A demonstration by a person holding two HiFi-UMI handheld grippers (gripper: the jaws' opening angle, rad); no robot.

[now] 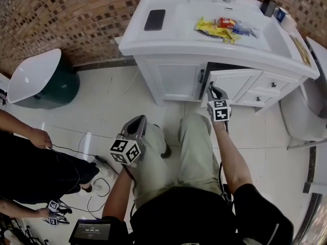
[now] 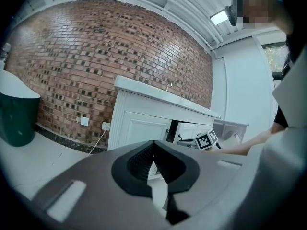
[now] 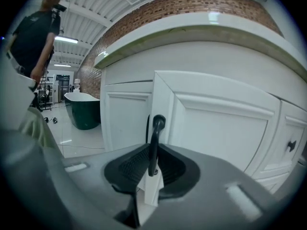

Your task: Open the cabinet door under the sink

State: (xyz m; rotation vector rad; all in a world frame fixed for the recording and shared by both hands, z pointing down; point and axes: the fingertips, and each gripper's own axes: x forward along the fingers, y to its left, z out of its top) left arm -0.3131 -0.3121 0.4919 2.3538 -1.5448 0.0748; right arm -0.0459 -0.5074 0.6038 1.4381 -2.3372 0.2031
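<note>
The white cabinet [image 1: 173, 80] stands under the sink counter [image 1: 153, 42]. Its right door [image 1: 236, 77] is swung partly out, and a dark gap shows behind it. My right gripper [image 1: 211, 89] is shut on that door's black handle [image 3: 154, 138], which stands upright between the pads [image 3: 136, 164]. The door panel [image 3: 220, 128] fills the right gripper view. The left door [image 2: 141, 131] is closed, its handle [image 1: 202, 76] untouched. My left gripper [image 1: 137, 124] hangs in the air over my left knee, away from the cabinet, jaws together with nothing between them [image 2: 156, 171].
A phone [image 1: 155, 19] lies on the counter and snack packets [image 1: 225, 28] lie in the basin. Drawers [image 1: 273, 86] sit right of the open door. A dark green tub [image 1: 46, 80] stands at left. Another person [image 1: 30, 157] and a floor cable [image 1: 97, 188] are at lower left.
</note>
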